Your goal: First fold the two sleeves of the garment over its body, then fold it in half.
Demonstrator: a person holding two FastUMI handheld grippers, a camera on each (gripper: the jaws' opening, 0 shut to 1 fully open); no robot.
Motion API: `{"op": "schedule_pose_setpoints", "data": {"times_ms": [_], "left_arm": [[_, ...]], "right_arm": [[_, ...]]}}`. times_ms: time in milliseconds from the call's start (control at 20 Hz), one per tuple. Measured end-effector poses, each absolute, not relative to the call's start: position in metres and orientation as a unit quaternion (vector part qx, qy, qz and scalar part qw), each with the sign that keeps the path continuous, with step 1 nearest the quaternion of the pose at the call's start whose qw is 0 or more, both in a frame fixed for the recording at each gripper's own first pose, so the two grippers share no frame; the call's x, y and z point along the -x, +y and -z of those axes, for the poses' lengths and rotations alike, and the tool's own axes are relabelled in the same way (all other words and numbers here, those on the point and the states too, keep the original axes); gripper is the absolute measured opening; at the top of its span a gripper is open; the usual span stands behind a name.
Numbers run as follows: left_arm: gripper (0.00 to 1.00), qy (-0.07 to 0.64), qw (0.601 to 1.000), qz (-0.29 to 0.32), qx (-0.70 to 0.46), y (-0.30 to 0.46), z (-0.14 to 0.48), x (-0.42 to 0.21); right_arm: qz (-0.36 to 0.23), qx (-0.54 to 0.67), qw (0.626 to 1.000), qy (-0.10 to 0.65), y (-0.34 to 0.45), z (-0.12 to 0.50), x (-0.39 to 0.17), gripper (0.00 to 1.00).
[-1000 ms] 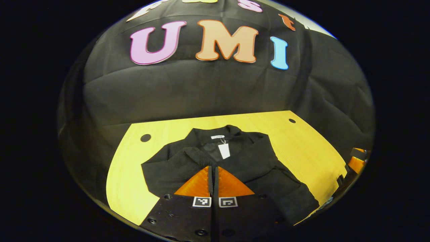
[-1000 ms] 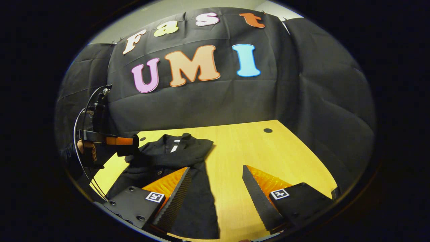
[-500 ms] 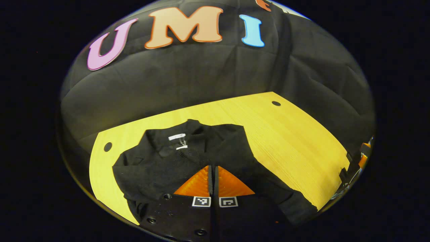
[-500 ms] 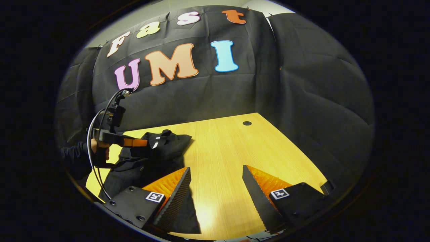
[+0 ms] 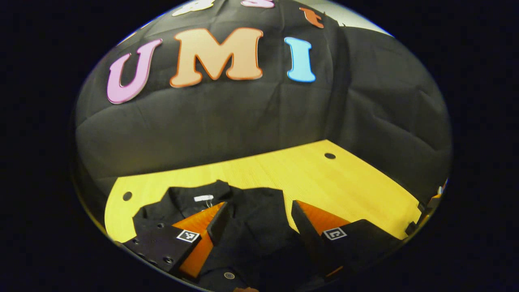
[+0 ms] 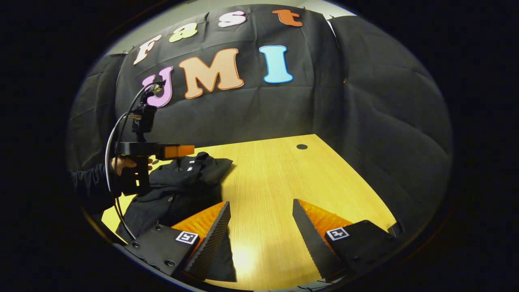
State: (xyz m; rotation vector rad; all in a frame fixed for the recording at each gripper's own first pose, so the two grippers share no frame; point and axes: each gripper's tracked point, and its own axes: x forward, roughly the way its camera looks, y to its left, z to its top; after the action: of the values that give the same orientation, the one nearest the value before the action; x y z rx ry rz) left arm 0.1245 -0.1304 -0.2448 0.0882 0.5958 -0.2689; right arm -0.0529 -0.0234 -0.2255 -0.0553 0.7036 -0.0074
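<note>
A black garment (image 5: 253, 231) lies crumpled on the yellow table (image 5: 324, 178), its collar with a white label (image 5: 203, 198) toward the wall. My left gripper (image 5: 258, 202) hovers over it, open, with nothing between its fingers. In the right gripper view the garment (image 6: 182, 188) sits at the table's left, and the left gripper (image 6: 178, 151) hangs above it, held by a hand (image 6: 121, 163). My right gripper (image 6: 261, 202) is open over bare table (image 6: 275, 178), just right of the garment's lower edge.
The table has round holes near its back corners (image 5: 127, 196) (image 5: 329, 155) (image 6: 301, 147). Black cloth walls close in the back and right sides. A cable (image 6: 111, 138) loops from the left gripper. A dark sleeve (image 6: 87, 186) reaches in from the left.
My left gripper went from shut to open and rose off the garment, which now lies bunched further left. My right gripper stayed open and hardly moved.
</note>
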Motion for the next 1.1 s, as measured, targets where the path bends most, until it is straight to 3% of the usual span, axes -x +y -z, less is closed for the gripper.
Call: {"op": "schedule_pose_setpoints", "data": {"times_ms": [550,750,800,850,900,950,1100], "left_arm": [[0.96,0.243,0.969,0.0,-0.032,0.01,0.168,-0.011],[0.99,0.257,0.963,-0.043,-0.062,0.077,0.167,0.054],[0.99,0.262,0.961,-0.053,-0.062,0.089,0.169,0.071],[0.96,0.271,0.959,-0.062,-0.062,0.1,0.174,0.088],[1.0,0.282,0.955,-0.071,-0.059,0.109,0.18,0.107],[0.95,0.295,0.951,-0.073,-0.052,0.114,0.189,0.126],[0.96,0.335,0.938,-0.086,-0.04,0.125,0.218,0.175]], "right_arm": [[-0.078,0.023,0.934,0.349,0.031,0.243,0.05,0.99],[-0.098,0.03,0.927,0.36,0.074,0.256,0.07,0.99],[-0.101,0.041,0.925,0.364,0.081,0.261,0.075,0.94],[-0.102,0.052,0.922,0.37,0.084,0.267,0.08,0.98],[-0.1,0.059,0.918,0.38,0.086,0.274,0.087,0.98],[-0.1,0.062,0.914,0.388,0.089,0.279,0.095,0.98],[-0.091,0.069,0.907,0.404,0.092,0.293,0.113,0.98]]}}
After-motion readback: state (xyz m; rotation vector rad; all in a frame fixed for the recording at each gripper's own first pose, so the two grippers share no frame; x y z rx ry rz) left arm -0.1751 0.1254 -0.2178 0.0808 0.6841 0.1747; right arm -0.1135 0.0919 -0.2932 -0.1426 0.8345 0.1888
